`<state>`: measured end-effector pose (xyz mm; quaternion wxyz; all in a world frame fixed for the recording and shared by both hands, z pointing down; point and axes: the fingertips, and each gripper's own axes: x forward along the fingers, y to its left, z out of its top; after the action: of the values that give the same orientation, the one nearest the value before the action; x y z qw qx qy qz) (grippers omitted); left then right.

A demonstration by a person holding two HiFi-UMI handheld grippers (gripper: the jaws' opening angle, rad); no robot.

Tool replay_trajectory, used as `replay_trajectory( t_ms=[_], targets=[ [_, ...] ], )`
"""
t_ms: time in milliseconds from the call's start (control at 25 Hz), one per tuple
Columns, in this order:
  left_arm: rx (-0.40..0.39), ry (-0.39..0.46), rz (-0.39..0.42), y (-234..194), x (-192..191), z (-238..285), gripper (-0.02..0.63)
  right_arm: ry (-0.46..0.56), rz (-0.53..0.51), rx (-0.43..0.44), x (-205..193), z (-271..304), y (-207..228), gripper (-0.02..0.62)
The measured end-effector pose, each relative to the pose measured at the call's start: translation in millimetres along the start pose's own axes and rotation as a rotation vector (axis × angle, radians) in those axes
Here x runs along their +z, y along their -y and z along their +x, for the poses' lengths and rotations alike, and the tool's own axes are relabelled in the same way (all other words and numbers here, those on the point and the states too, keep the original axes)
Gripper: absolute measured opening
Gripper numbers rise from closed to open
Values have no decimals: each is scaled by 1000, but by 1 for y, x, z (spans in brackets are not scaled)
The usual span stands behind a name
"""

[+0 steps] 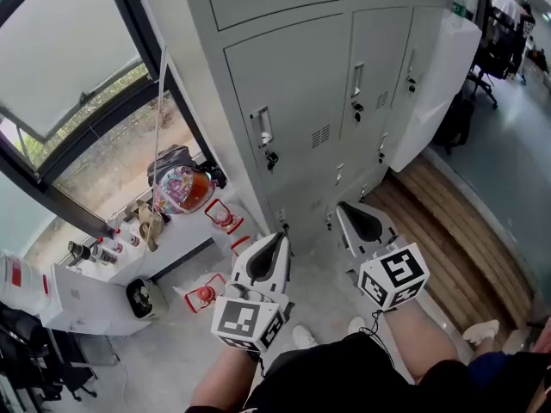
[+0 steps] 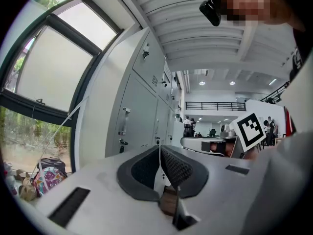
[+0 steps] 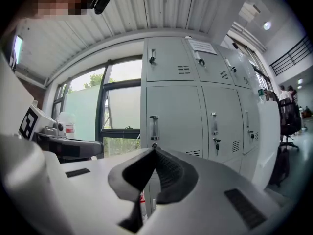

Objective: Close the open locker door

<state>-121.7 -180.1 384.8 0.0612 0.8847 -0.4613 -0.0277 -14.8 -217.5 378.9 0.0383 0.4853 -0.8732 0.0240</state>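
A bank of grey lockers (image 1: 301, 101) stands ahead of me, and its left doors are flush and closed. Farther right, one pale locker door (image 1: 437, 80) swings out into the room; in the right gripper view this door (image 3: 268, 136) shows at the right edge. My left gripper (image 1: 277, 237) is held low in front of the lockers, apart from them, with its jaws shut and empty (image 2: 160, 148). My right gripper (image 1: 344, 206) hovers beside it, well short of the open door, and its jaws are also shut on nothing (image 3: 154, 150).
A large window (image 1: 77, 84) fills the left side. Below it a colourful bag (image 1: 181, 186) and small red items (image 1: 222, 216) lie by a white ledge. A wooden platform (image 1: 461, 243) runs along the locker base at right. An office chair (image 1: 492, 54) stands beyond the open door.
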Motion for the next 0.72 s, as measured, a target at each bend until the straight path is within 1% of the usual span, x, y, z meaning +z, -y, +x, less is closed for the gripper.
replay_trajectory(
  t_ms=[280, 720],
  targets=[
    [21, 14, 5, 9, 6, 1, 21, 1, -6, 41, 1, -14, -8, 54],
    [49, 6, 15, 13, 5, 6, 21, 6, 22, 66, 1, -15, -2, 54]
  ],
)
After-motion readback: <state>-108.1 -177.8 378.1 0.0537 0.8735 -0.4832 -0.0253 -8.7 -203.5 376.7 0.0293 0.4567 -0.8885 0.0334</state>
